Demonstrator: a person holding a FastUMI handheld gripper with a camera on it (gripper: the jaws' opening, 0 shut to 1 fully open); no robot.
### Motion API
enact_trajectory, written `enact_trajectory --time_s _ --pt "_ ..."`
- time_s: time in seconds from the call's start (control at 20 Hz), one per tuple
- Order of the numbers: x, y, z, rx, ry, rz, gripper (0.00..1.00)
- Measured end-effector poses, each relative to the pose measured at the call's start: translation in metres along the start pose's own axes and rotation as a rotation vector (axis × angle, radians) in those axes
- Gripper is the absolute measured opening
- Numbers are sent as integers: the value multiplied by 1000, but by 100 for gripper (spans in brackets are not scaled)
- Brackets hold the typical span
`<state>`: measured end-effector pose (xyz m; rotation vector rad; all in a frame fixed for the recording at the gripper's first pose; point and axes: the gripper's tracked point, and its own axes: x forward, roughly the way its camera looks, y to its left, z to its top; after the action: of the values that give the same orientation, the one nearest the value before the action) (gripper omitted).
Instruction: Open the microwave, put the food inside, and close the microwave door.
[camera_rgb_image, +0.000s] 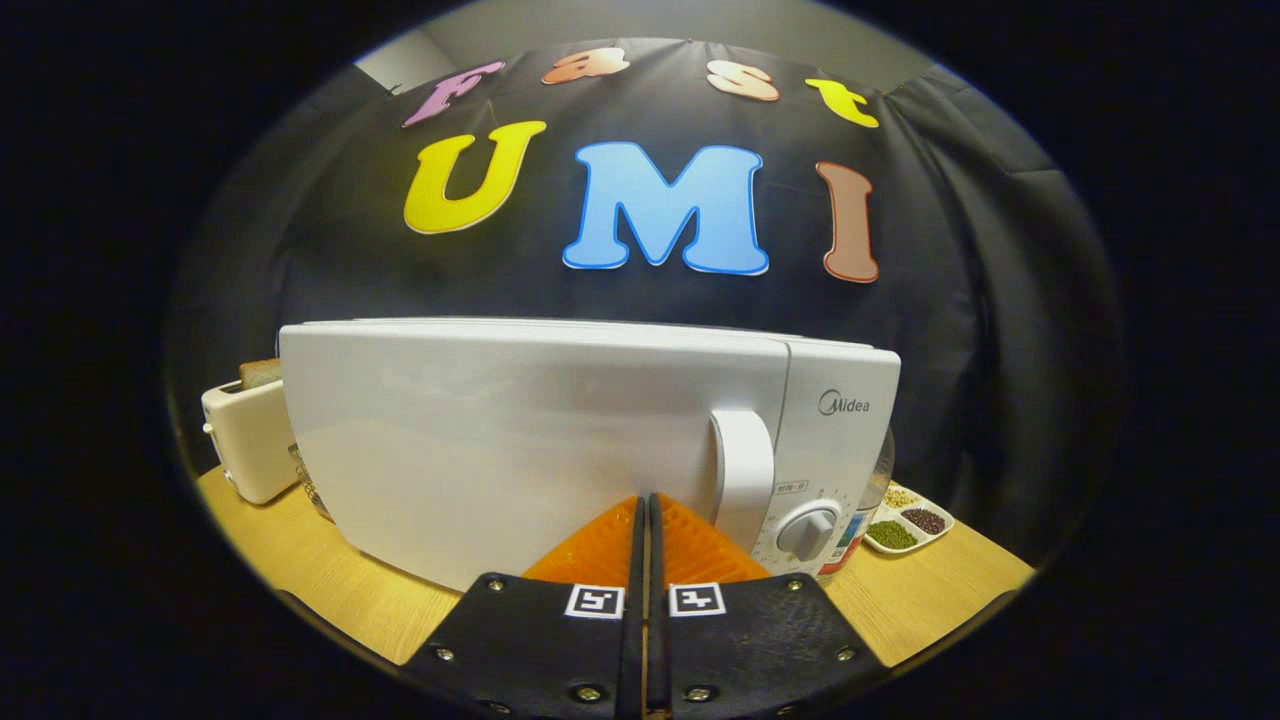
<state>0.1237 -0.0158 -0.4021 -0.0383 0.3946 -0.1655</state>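
Facing the microwave (560, 440) head-on, we see its door shut flush, so either nothing has begun or the whole job is finished; this one moment cannot settle which. Our gripper (646, 510) has its fingers pressed together with nothing between them, tips pointed at the lower part of the door, just left of the handle (745, 475). Whether the tips actually touch the door we cannot tell.

We see no food held and none waiting loose on the table (330, 580). At the table's right edge, beside the microwave, sits a divided dish (915, 525) of beans and seeds, but we cannot say it is the food meant. Behind the microwave's left side stands a toaster (250, 435) with a slice of bread (260, 372) in it.

Our judgement: if the door was just pushed closed, the clenched fingers near it fit the last step. If not, opening by the handle, loading and closing all remain.
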Motion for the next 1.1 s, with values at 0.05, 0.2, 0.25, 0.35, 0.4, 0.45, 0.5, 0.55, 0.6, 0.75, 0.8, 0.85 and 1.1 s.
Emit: enact_trajectory --time_s 0.05,0.2,0.25,0.35,0.4,0.45,0.5,0.55,0.6,0.75,0.8,0.85,1.1 --pt "-2 0 -2 -18 -2 -6 2" --pt "-20 7 2 -9 7 32 3" --pt "-32 6 9 -2 -6 38 3" --pt "-58 8 29 12 -33 61 3" --pt "-72 11 40 20 -40 73 3" --pt "-85 12 48 27 -40 86 3" --pt "-99 13 59 40 -43 100 3" --pt "-111 14 71 52 -47 115 3" --pt "-122 15 82 57 -51 129 3" --pt "-152 10 114 56 -74 142 3" --pt "-161 9 124 68 -75 147 3" --pt "-172 7 136 73 -82 150 3" --pt "-220 7 200 52 -179 149 3"
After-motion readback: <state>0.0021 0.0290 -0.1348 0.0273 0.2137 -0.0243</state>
